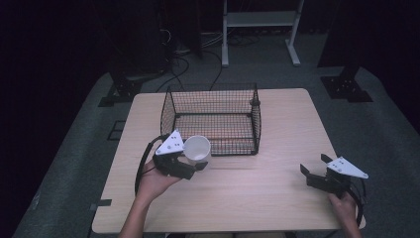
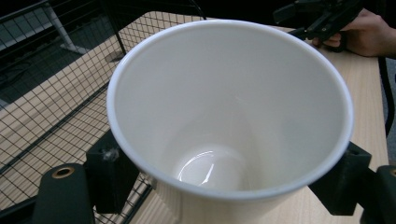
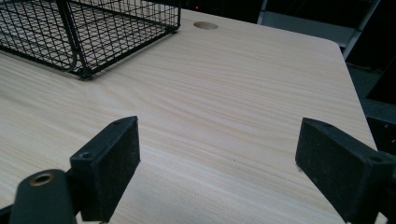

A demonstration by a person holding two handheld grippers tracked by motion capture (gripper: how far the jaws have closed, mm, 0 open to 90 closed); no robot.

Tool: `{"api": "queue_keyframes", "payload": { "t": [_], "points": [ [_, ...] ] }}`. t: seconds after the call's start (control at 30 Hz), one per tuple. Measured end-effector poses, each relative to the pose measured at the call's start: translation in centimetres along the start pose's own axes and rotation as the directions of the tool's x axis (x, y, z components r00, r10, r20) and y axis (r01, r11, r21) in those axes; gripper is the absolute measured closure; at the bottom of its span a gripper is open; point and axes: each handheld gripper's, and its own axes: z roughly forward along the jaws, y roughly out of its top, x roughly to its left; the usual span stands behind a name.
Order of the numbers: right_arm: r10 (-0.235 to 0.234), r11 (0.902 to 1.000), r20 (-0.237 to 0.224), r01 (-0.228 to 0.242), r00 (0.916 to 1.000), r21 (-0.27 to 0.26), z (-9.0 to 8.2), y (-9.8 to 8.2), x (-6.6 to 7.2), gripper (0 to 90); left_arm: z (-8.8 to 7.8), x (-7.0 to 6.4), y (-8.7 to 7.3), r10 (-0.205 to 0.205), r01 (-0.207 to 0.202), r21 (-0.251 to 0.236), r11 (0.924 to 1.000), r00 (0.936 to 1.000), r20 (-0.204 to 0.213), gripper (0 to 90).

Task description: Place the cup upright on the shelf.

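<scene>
A white cup (image 1: 197,149) hangs just off the table, held in front of the black wire basket (image 1: 213,119), its mouth tipped toward the camera. My left gripper (image 1: 190,163) is shut on the white cup (image 2: 224,116), with one pad on each side of its wall. The cup is empty inside. Near the table's right front corner my right gripper (image 1: 313,166) stands open over bare wood; in the right gripper view its jaws (image 3: 217,163) are wide apart with nothing between them.
The wire basket (image 3: 88,28) stands open-topped at the table's middle back, and nothing shows inside it. A light wooden table (image 1: 277,188) spreads between the two hands. A metal frame (image 1: 260,29) and cables lie on the floor behind.
</scene>
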Motion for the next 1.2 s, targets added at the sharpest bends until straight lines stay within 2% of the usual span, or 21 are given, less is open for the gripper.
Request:
{"api": "queue_keyframes", "payload": {
  "t": [0.13,0.47,1.2],
  "points": [
    [0.005,1.0,0.002,-0.005,1.0,-0.001,0.0,0.0,0.0,13.1,-0.1,0.7,0.7,-0.015,0.015,0.001,0.9999,0.9999,0.005,20.8],
    [0.011,0.9999,0.005,-0.011,0.9999,-0.001,0.0,0.0,-0.1,13.0,0.0,2.2,3.0,0.0,0.0,0.03,0.9996,1.0,0.005,20.8],
    [0.019,0.9998,0.014,-0.019,0.9997,-0.007,-0.1,0.0,-0.2,13.0,1.2,6.5,5.8,-0.011,0.011,0.037,0.9993,0.9999,-0.004,20.8]
  ]
}}
